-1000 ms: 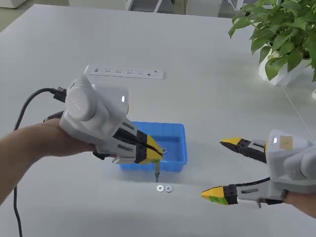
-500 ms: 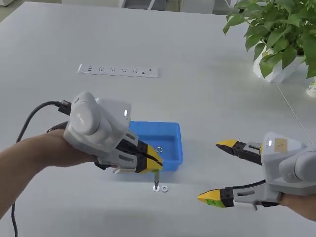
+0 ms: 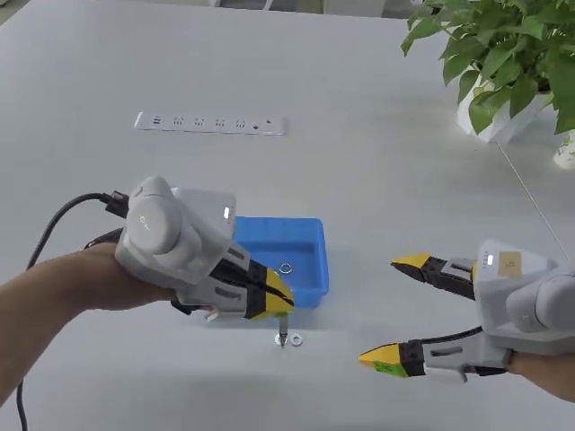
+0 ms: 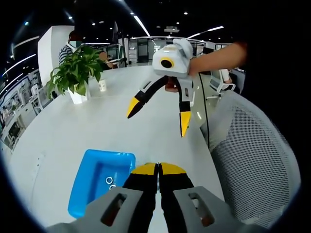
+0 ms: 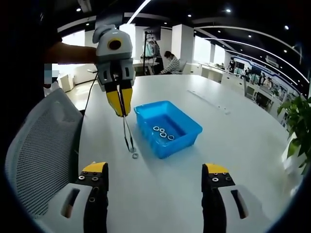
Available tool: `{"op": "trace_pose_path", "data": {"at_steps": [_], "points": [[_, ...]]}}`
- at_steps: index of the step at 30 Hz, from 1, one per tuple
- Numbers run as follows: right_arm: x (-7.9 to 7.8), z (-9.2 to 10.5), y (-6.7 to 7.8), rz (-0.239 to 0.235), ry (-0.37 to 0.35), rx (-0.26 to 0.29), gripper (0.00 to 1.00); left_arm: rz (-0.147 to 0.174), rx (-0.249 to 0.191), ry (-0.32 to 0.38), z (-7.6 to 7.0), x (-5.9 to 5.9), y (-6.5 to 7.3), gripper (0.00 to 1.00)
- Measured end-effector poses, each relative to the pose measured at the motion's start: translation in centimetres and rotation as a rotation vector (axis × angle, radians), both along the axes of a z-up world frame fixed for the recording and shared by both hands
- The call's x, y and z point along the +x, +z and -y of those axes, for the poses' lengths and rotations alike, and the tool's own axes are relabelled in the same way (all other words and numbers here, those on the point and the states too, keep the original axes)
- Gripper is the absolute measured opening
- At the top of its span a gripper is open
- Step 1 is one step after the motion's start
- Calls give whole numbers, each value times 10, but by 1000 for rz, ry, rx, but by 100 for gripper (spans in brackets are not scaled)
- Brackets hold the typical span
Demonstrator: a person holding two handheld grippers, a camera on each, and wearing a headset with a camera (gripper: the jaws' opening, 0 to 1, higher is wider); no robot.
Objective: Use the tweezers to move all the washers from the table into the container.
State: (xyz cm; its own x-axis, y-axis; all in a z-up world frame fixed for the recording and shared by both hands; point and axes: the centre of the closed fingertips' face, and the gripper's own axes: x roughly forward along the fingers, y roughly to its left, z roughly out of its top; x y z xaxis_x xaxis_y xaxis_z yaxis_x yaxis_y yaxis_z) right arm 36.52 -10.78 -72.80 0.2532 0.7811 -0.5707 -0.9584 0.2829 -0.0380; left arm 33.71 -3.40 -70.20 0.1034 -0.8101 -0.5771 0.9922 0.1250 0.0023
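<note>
Now the left hand-held gripper [image 3: 278, 301], its jaws pressed together on the tweezers [image 3: 283, 330], has dropped lower than it was a second ago. The tweezers' points, which then hung just above a pair of washers, now rest on the counter [image 3: 386, 180] right at the left one of that pair. That one is hidden under the points in the head view. Its neighbour, a washer [image 3: 296, 339], lies just beside them, in front of the near wall of the container [image 3: 310, 285]. The whole head view has also slid a little, but that is the camera moving, not the things.

My reading is that the pick of the next washer is under way. Whether the points have actually closed on it is too small to tell.

The right hand-held gripper [image 3: 395, 311] hovers with its jaws wide apart and nothing between them, off to the right and well clear of the work.

The blue container holds washers already. The right gripper view shows four washers [image 5: 164, 132] clustered on its floor. With two left outside on the counter, the task looks well along but not done.
</note>
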Motion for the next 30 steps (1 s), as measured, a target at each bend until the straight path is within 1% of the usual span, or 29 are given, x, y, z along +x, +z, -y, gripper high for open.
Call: {"op": "trace_pose_path", "data": {"at_steps": [5, 7, 10, 13, 21, 25, 30], "points": [[-1, -4, -2, -3, 15, -1, 78, -5, 5, -10, -2, 0, -1, 3], [-2, -9, -3, -2, 26, 1, 76, 0, 12, -16, -4, 0, -1, 3], [-6, -17, -5, 5, 60, -7, 71, 0, 15, -18, -5, 1, -2, 3], [-9, -27, -4, 13, 96, 0, 66, -1, 14, -23, -5, 0, -2, 3], [-21, -60, -10, 9, 204, 2, 51, -6, 11, -21, -3, -1, -1, 3], [-23, -71, -13, 4, 236, -3, 49, -8, 12, -18, -4, -1, -1, 3], [-24, -80, -15, 6, 261, 0, 42, -9, 16, -18, -5, -2, -1, 3]]}}
